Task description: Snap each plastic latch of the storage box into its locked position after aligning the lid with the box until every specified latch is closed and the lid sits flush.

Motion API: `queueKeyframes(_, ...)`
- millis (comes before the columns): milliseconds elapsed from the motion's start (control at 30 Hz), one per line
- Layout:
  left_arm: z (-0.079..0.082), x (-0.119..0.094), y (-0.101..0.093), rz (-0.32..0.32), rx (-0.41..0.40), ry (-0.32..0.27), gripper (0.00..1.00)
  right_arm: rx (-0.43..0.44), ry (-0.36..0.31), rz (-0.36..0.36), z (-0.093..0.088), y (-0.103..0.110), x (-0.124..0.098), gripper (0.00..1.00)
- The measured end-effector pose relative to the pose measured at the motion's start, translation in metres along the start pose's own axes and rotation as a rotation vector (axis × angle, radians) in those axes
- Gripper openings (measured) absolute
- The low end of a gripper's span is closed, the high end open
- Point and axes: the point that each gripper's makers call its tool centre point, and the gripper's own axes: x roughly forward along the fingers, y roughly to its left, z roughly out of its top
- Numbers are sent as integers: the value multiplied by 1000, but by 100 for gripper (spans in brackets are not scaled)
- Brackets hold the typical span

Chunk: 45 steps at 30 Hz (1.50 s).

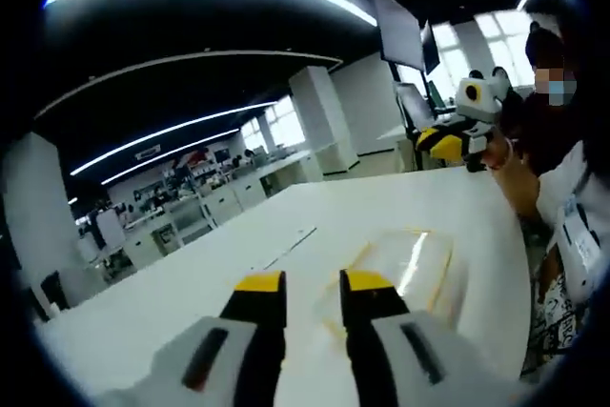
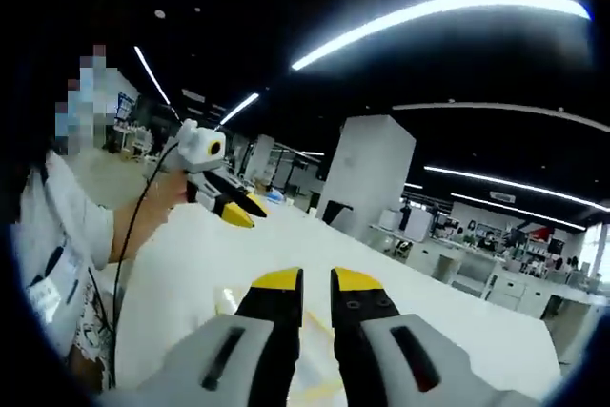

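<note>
A clear plastic storage box (image 1: 405, 264) with yellowish edges lies on the white table (image 1: 191, 283), just beyond and to the right of my left gripper (image 1: 313, 285). That gripper hovers above the table with its jaws a little apart and nothing between them. I cannot make out the box's latches. In the right gripper view the clear box (image 2: 229, 300) shows faintly below my right gripper (image 2: 317, 283), whose jaws stand almost together and empty. A hand holds the right gripper (image 1: 440, 145) up at the table's far side. In the right gripper view, the left gripper (image 2: 238, 209) is likewise raised in the air.
A person (image 1: 562, 197) stands at the table's right edge in the left gripper view, with a cable hanging from the hand (image 2: 143, 207). Desks (image 1: 229, 197), a white pillar (image 2: 367, 173) and a monitor (image 1: 396, 26) lie beyond the table.
</note>
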Motion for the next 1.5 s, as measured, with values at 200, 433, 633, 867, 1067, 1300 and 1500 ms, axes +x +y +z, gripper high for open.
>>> queueKeyframes(200,-13,-22,19,108,-30,-45,23,-34,-31,-122,0,-12,-26,11)
queueKeyframes(433,-37,-39,42,306,-21,-47,25,-15,-165,-212,-2,-20,-68,14)
queueKeyframes(633,-59,-45,54,396,-28,-26,27,-37,-85,-445,-45,-60,-100,16)
queueKeyframes(867,-74,-58,70,511,-43,-36,30,-83,51,-523,-82,-75,-100,24)
queueKeyframes(1067,-83,-75,87,628,-24,-41,31,-26,124,-525,-113,-78,-100,25)
queueKeyframes(1300,-76,-74,80,613,-24,-109,31,-74,178,-540,-119,-79,-99,26)
queueKeyframes(1500,-73,-71,75,593,-22,-125,31,-88,213,-545,-125,-78,-99,26)
